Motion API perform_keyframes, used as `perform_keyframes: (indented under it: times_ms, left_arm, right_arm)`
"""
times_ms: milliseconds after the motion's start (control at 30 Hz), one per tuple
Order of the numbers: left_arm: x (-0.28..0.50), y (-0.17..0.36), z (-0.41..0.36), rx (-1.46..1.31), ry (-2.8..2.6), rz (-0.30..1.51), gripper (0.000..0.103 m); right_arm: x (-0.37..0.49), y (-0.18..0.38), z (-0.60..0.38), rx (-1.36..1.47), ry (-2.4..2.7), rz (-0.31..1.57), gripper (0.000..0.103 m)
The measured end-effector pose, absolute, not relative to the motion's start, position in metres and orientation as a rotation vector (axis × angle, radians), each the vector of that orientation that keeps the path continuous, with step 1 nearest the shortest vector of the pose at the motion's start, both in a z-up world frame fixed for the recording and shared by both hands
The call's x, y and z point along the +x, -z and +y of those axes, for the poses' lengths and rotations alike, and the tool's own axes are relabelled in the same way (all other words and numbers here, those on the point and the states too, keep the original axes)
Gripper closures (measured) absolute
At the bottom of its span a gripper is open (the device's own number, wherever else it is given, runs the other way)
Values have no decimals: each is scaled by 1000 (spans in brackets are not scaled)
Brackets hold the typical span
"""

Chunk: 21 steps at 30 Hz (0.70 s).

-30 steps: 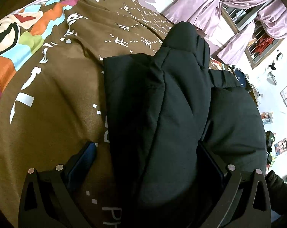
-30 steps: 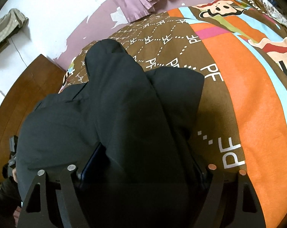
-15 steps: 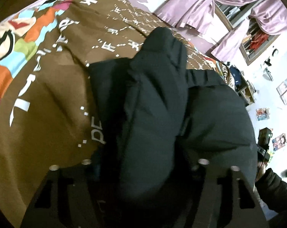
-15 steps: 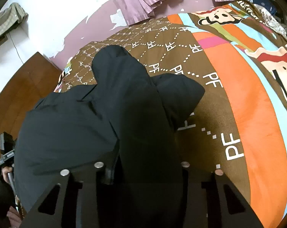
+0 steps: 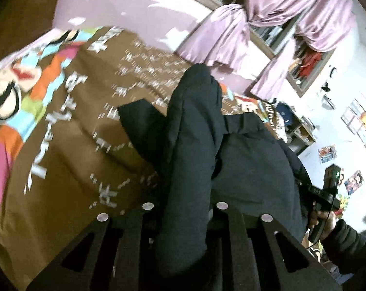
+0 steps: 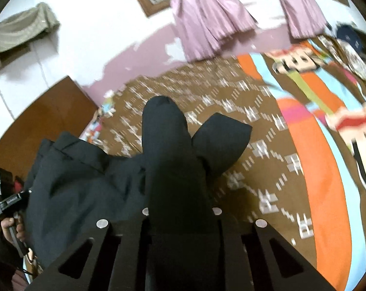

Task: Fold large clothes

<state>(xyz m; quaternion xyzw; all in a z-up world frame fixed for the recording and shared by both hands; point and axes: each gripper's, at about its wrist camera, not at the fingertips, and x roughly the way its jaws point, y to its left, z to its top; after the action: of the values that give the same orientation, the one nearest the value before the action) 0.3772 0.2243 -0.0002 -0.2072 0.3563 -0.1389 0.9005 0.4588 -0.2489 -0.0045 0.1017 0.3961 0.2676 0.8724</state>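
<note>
Fabric: black padded jacket (image 5: 195, 145) lay on the brown bedspread (image 5: 69, 165), long axis toward 12 o'clock from both jaws.
Left gripper (image 5: 184, 220): had just been closing, pinching its hem.
Right gripper (image 6: 180, 220): likewise, apparently.

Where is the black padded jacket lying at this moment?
In both wrist views the black padded jacket lies on the brown cartoon-print bedspread, below the pink curtains, with a fold of it running between each gripper's jaws.

Both claws have just closed on the black jacket (image 5: 190, 160), lifting it.
</note>
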Motion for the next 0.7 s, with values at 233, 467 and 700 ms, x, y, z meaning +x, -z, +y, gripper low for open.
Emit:
perform_keyframes:
  times_ms: [233,467,700]
  left_arm:
    - [373,-52,237,-385,245,601,89]
    - [386,-40,279,-389,118,611,89]
    - [402,38,295,-357,3,755,87]
  right_arm:
    - [482,-36,-207,248,-635,739,91]
    - [500,-7,-148,107,-622,822,91]
    - [511,44,-149,9,-503,880,86]
